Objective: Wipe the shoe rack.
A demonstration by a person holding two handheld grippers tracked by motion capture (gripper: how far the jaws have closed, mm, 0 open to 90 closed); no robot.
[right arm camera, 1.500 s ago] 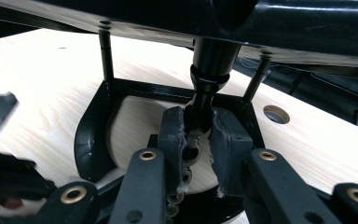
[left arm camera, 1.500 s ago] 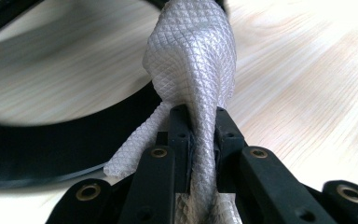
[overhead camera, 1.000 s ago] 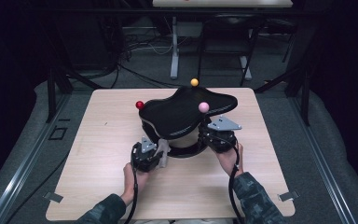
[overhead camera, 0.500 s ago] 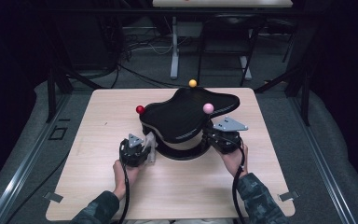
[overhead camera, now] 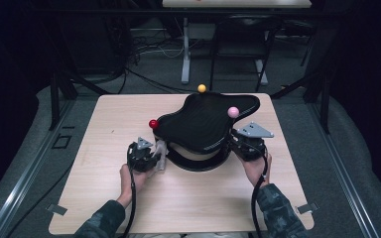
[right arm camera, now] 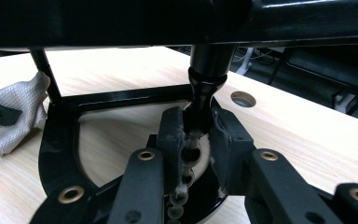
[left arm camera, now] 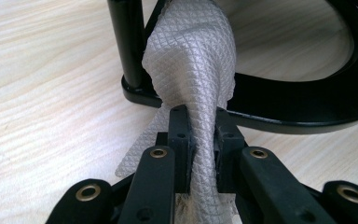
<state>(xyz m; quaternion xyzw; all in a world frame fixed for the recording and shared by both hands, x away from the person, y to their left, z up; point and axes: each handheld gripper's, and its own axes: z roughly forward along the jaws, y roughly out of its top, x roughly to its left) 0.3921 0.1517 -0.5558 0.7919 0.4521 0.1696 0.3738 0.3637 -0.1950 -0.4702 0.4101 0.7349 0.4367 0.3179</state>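
Here the left gripper (left arm camera: 199, 135) pinches the cloth (left arm camera: 191, 60); the right gripper (right arm camera: 196, 130) apparently clamps the stand's post (right arm camera: 205, 79).

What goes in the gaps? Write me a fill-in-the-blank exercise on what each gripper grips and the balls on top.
1. The left gripper is shut on a white ____.
2. The right gripper clamps a black ____ of the stand.
3. The ball nearest the left gripper is ____.
4. The ball at the stand's far edge is ____.

Missing words: cloth; post; red; yellow
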